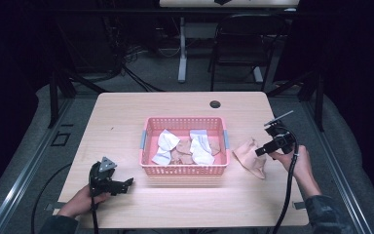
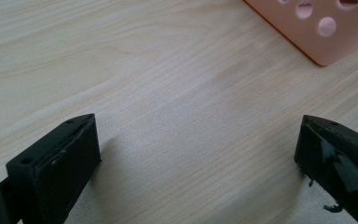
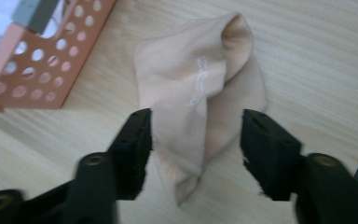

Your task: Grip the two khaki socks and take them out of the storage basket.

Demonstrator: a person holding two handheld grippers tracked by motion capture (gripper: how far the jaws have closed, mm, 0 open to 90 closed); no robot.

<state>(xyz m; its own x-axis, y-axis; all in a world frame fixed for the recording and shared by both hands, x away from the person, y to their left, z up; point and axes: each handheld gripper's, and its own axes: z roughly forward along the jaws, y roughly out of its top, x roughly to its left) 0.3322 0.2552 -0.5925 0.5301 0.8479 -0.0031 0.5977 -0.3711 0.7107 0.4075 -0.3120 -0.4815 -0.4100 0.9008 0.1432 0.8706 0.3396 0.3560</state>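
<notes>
The cloth [image 3: 200, 107], a crumpled peach piece, lies on the worktop [image 1: 126, 117] just right of the basket [image 1: 148, 146], apart from its wall. In the right gripper view the right claw [image 3: 196, 144] stands partly open around the cloth's near, narrow end: that end lies between the two jaws, with a gap showing on either side, so the pads do not press on it. From there the cloth widens and runs away from the claw, its long axis in line with the jaws, and its far end folds over into a rounded, open hump. A short line of pale stitching runs along the middle of the top fold; no brand, label or readable writing can be made out on it. In the high view the same cloth [image 1: 251, 157] points its narrow tip toward the person's side and lies just left of the right claw [image 1: 262, 151], which reaches in from the right. The left claw [image 2: 198, 154] rests wide open over bare worktop near the front left corner of the basket [image 2: 326, 42], with nothing between its jaws. Inside the basket lie white and peach cloths [image 1: 195, 146]
</notes>
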